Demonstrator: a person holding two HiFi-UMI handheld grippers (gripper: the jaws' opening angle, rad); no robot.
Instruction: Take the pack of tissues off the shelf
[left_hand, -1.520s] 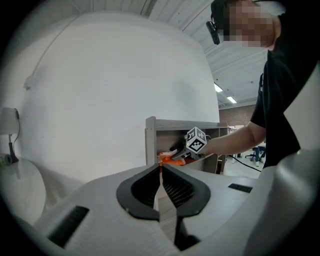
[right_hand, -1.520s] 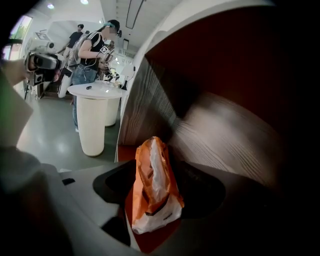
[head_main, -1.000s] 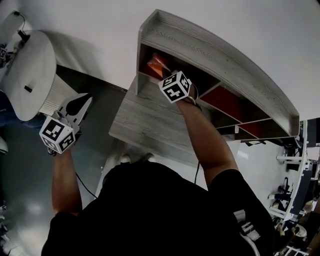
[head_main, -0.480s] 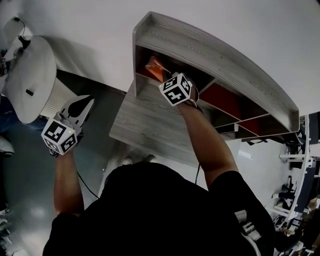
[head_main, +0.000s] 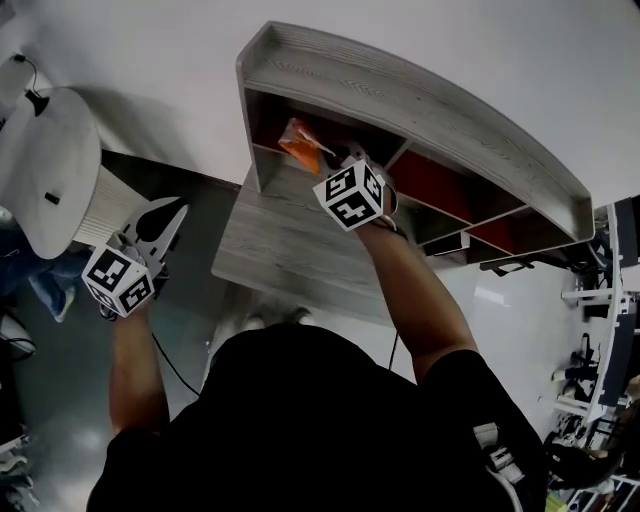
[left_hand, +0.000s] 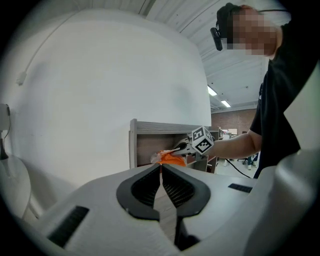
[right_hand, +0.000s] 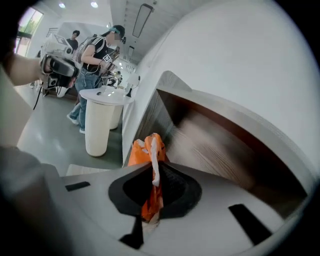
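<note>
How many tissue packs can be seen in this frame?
1. The orange plastic tissue pack is pinched between the fingers of the right gripper, at the mouth of the grey wooden shelf's leftmost compartment in the head view. The darker compartments could hide more.

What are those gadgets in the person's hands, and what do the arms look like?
The left gripper and right gripper are white plastic shells with black ribbed pads inside the jaws. Each carries a cube of black-and-white square markers, and a thin black cable trails from it. The person wears a black short-sleeved shirt.
</note>
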